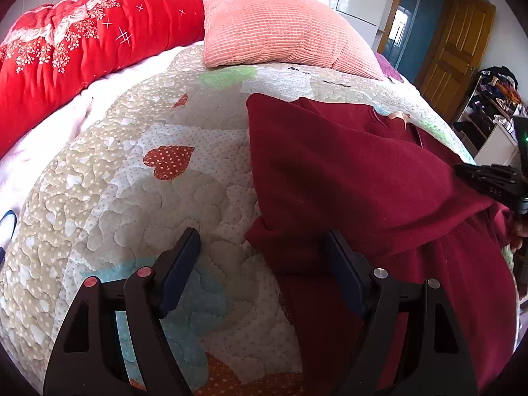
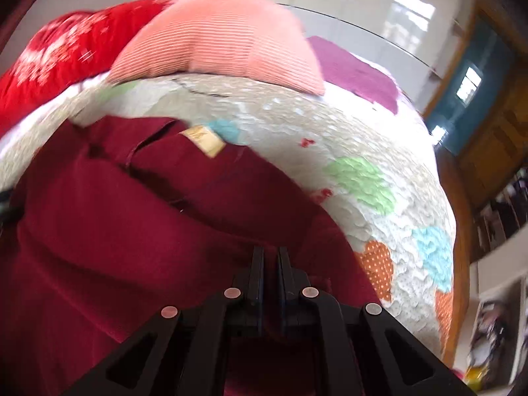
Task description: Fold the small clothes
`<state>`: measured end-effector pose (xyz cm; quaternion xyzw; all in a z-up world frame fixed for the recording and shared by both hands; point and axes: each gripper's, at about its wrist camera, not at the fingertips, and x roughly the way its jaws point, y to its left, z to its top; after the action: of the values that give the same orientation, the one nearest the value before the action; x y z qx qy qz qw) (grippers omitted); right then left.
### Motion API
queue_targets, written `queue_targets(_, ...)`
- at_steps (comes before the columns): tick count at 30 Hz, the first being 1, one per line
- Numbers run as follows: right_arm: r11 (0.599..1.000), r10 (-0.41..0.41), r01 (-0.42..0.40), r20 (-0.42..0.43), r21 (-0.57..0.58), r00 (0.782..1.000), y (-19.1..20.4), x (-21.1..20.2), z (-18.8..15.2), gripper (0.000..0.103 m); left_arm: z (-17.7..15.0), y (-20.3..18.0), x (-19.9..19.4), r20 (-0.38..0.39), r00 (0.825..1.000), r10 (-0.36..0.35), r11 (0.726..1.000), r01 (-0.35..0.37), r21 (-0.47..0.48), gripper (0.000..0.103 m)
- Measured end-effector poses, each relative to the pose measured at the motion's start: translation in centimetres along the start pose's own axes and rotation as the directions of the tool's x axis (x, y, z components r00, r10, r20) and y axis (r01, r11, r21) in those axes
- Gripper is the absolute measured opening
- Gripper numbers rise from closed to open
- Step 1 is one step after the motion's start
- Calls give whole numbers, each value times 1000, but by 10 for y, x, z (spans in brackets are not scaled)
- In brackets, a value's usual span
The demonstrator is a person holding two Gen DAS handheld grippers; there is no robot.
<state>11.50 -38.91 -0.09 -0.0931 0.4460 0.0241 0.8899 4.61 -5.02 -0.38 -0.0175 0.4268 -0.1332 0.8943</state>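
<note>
A dark red garment lies on the quilted bed cover, with a tan neck label at its far end. One side is folded over the body. My left gripper is open just above the cover, its right finger at the garment's near left edge, holding nothing. In the right wrist view the garment fills the lower left, with the label beyond it. My right gripper is shut on a fold of the garment and lifts it. It shows at the right edge of the left wrist view.
A pink ribbed pillow and a red floral duvet lie at the head of the bed. A purple cloth lies behind the pillow. A wooden door and a cluttered shelf stand at the right.
</note>
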Motion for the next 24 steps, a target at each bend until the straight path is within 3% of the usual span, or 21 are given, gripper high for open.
queue_targets(2,999,-41,41,27,7,999,8,4,-5,8,0,0,0,1,1000,-1,1000,1,0,78)
queue_targets(4,998,-56,55,28,24,998,10,-9,-9,22,0,0,-3,8,1000,-2,1000,2,-1,78)
queue_targets(7,993,-2,-6,65,118,998,4,-46,-24,39,2,-3,-12,49,999,7,1000,-7,7,78)
queue_targets(9,987,-45,34,67,157,997,-4,-58,-45,48,3,-7,-19,78,997,11,1000,-13,24,78)
queue_targets(11,981,-24,29,-30,192,999,-14,-43,-69,49,3,-12,-22,85,996,4,999,-8,42,78)
queue_targets(13,969,27,-27,6,246,1000,-23,-50,-81,49,1,-18,-22,74,997,-1,998,-4,65,78)
queue_targets(17,925,1,-26,66,379,998,-49,-106,-102,50,-1,-24,-25,73,997,1,996,-8,89,78)
queue_targets(22,866,-231,208,-6,454,973,-87,-155,-148,69,0,-19,-27,69,998,-13,998,9,57,78)
queue_targets(24,852,-237,234,-53,468,970,-96,-152,-162,72,0,-18,-26,63,998,-19,999,16,44,78)
